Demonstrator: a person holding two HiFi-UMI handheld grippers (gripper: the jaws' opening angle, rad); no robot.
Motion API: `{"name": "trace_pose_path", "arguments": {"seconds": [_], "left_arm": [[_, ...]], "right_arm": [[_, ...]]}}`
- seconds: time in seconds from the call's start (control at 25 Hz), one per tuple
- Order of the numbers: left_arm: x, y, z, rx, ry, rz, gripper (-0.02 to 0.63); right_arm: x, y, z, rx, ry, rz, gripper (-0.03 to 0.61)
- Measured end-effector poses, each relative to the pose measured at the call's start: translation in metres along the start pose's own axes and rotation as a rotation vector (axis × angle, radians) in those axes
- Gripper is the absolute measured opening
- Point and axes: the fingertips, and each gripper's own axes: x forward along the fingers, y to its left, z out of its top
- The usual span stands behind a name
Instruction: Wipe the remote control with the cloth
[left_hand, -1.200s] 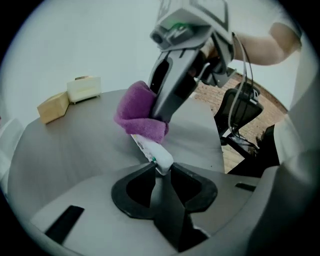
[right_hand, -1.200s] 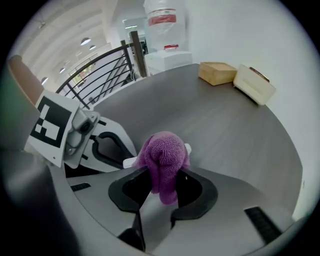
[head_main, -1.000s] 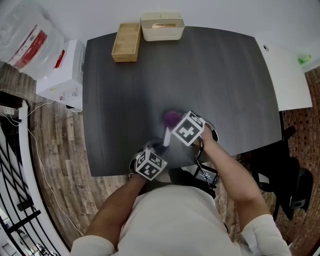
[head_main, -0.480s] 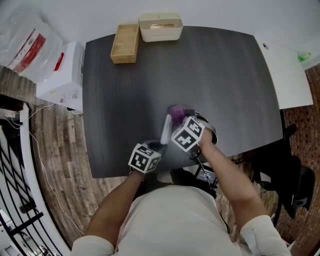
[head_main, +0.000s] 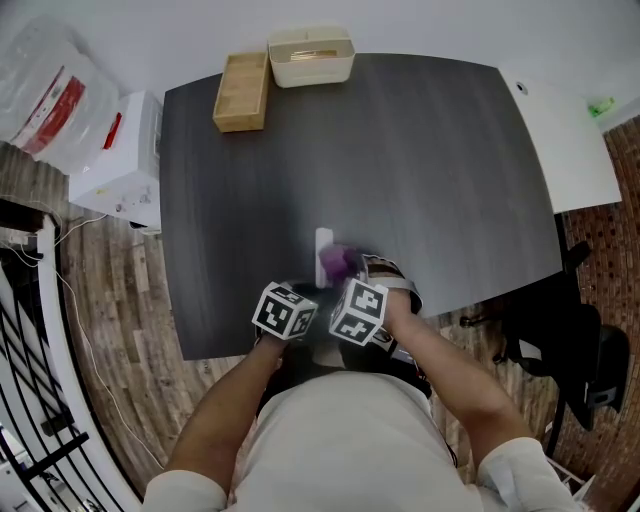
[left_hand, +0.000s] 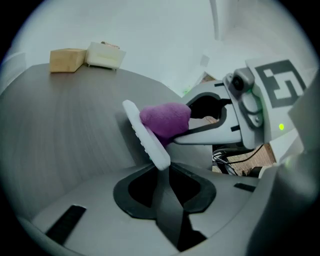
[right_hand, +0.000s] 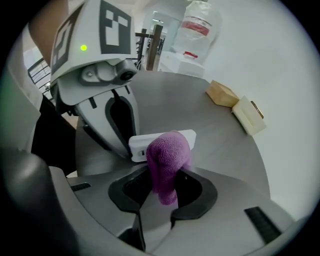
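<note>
In the head view the white remote (head_main: 323, 243) points away from me over the dark table (head_main: 420, 150), near its front edge. My left gripper (head_main: 312, 287) is shut on the remote's near end, where its jaws have just been closing. The left gripper view shows the remote (left_hand: 145, 137) rising tilted out of the jaws of the left gripper (left_hand: 162, 172). My right gripper (head_main: 346, 277) is shut on the purple cloth (head_main: 338, 263). The cloth (right_hand: 167, 160) sticks up from the right gripper (right_hand: 162, 190) and presses against the remote (right_hand: 189, 137), covering its middle.
A wooden box (head_main: 241, 92) and a cream tray (head_main: 310, 55) stand at the table's far edge. A white table (head_main: 560, 140) adjoins on the right. A white carton (head_main: 120, 150) and a plastic bag (head_main: 45, 80) sit on the floor to the left.
The right gripper slid the cloth back along the remote toward me. Both marker cubes rolled and now sit side by side. More of the remote's far end shows.
</note>
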Motion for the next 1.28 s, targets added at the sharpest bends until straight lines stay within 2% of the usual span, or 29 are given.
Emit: {"name": "trace_pose_path", "arguments": {"seconds": [0.16,0.4,0.6,0.68,0.8,0.96,1.12,1.2,1.28], "left_arm": [[0.000,0.001,0.000,-0.003,0.006,-0.003,0.072],[0.000,0.002,-0.002,-0.017,0.028,-0.015,0.072],[0.000,0.002,-0.006,0.034,0.053,0.000,0.074],[-0.002,-0.001,-0.009,0.054,0.069,-0.013,0.082],[-0.007,-0.007,-0.015,0.075,0.087,-0.040,0.159],[-0.018,-0.010,-0.031,0.120,0.126,-0.046,0.226],[-0.030,-0.004,-0.045,0.175,0.163,0.002,0.235],[-0.032,0.002,-0.049,0.205,0.173,0.042,0.235],[-0.034,0.003,-0.050,0.202,0.166,0.060,0.235]], "right_arm": [[-0.006,0.016,0.000,-0.026,-0.015,0.049,0.124],[-0.011,0.029,-0.002,0.019,-0.023,0.125,0.124],[-0.014,0.035,-0.004,0.019,-0.025,0.151,0.124],[-0.013,0.036,-0.007,0.019,-0.021,0.154,0.124],[-0.014,0.038,-0.005,0.006,-0.017,0.158,0.124],[-0.010,0.040,-0.004,-0.019,-0.006,0.151,0.124],[-0.007,0.035,-0.002,-0.008,-0.004,0.147,0.124],[-0.006,0.024,-0.002,0.030,-0.001,0.119,0.124],[-0.003,0.005,-0.002,0.088,0.017,0.070,0.124]]}}
